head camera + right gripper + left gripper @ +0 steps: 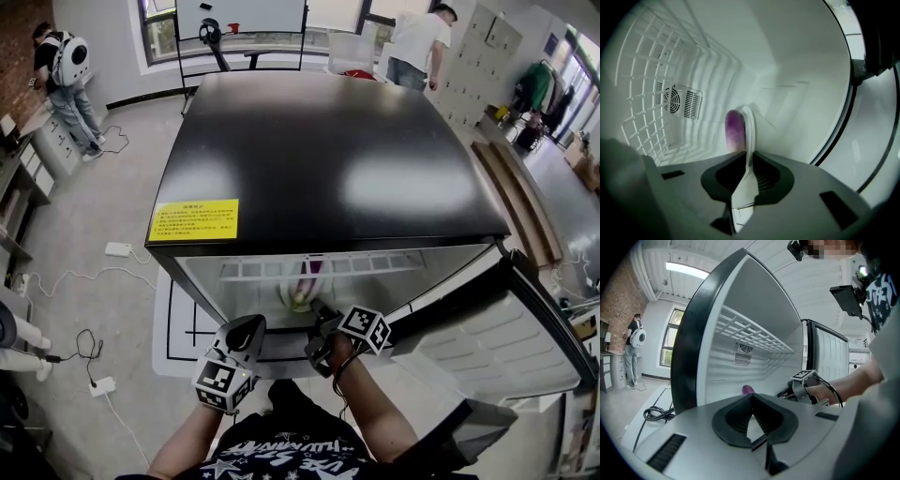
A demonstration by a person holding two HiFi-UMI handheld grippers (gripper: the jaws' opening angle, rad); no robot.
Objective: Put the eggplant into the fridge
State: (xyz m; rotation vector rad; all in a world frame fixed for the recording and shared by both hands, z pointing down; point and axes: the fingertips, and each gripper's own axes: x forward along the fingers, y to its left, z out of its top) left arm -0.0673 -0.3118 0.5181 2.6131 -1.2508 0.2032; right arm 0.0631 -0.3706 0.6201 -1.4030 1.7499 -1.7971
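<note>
Two handheld grippers at an open mini fridge (328, 169). Right gripper (319, 314): jaws clamped on the rim of a white plate (289, 292) carrying the purple eggplant (307, 277), inside the compartment below the wire shelf (375, 263). Left gripper (248, 328): jaws closed together, empty, just outside the opening.
</note>
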